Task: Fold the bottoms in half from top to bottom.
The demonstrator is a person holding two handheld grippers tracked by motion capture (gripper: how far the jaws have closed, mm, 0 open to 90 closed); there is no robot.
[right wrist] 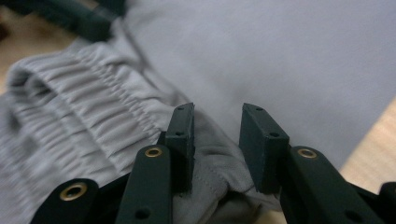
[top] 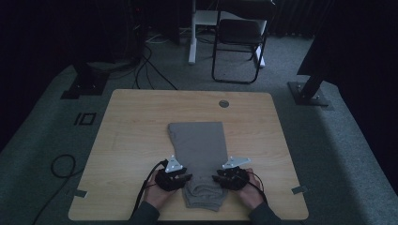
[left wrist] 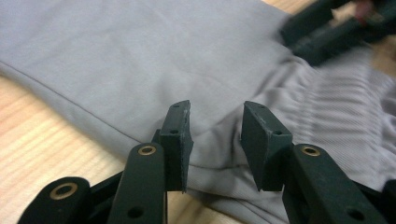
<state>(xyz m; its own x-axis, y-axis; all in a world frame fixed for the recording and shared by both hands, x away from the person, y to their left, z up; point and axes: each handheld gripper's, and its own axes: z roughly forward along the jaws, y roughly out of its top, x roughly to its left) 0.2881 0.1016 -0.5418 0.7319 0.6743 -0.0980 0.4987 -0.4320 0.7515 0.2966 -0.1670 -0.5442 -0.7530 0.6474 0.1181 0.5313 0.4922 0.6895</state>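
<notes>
Dim room, grey carpet, a folding chair (top: 237, 44) at the upper centre of the frame and cables trailing at left. Your wooden tabletop (top: 131, 126) carries one item: a grey garment (top: 199, 145), lying flat at centre, its gathered waistband (top: 202, 193) bunched at the lower edge. You hold the left gripper (top: 184, 177) and right gripper (top: 217, 178) at either side of that waistband. In both gripper views the fingers (left wrist: 180, 135) stand parted, straddling the cloth edge and gripping nothing. The symmetrical placement suggests you intend to pinch both sides together.
</notes>
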